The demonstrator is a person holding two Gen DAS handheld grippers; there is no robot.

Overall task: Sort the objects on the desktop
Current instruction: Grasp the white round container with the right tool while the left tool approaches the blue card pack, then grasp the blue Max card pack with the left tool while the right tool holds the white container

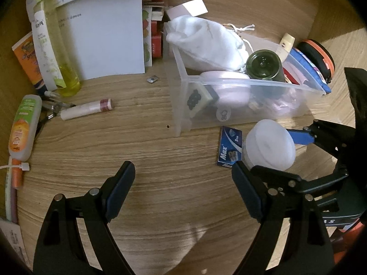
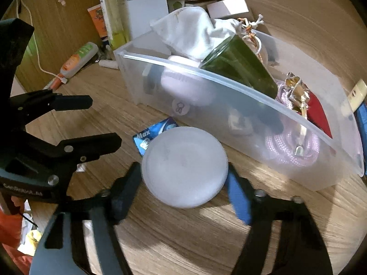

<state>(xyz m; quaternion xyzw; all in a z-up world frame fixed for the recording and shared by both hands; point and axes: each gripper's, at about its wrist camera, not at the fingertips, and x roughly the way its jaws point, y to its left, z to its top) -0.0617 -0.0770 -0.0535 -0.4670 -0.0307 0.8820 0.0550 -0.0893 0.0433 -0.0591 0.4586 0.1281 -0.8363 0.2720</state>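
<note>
White and round, the frosted plastic jar (image 2: 184,167) sits on the wooden counter (image 2: 183,240) just in front of the clear plastic bin (image 2: 240,123). In the right wrist view it is at the middle, a bit toward 6 o'clock. The right gripper (image 2: 183,188) has its jaws on both sides of the jar, one at 9 o'clock and one at 3 o'clock. The jaws look very near the jar's sides, but I cannot tell if they are squeezing it yet.

A small blue box with "Max" on it (image 2: 151,135) lies flat at the jar's 11 o'clock, partly under its edge.

The left gripper (image 1: 183,190) hangs over bare wood with its jaws wide apart and nothing between them. From there the jar (image 1: 269,145) is at 2 o'clock.

The jar looks light and stiff. Its sides look smooth, so it may slip. I think the best place to hold it is across the middle of its round side, with a firm, even squeeze. The bin is already crowded with a white cloth bag (image 2: 190,29), a dark green glass jar (image 2: 240,66) and pink rope (image 2: 291,146), so the jar may need a free gap.
</note>
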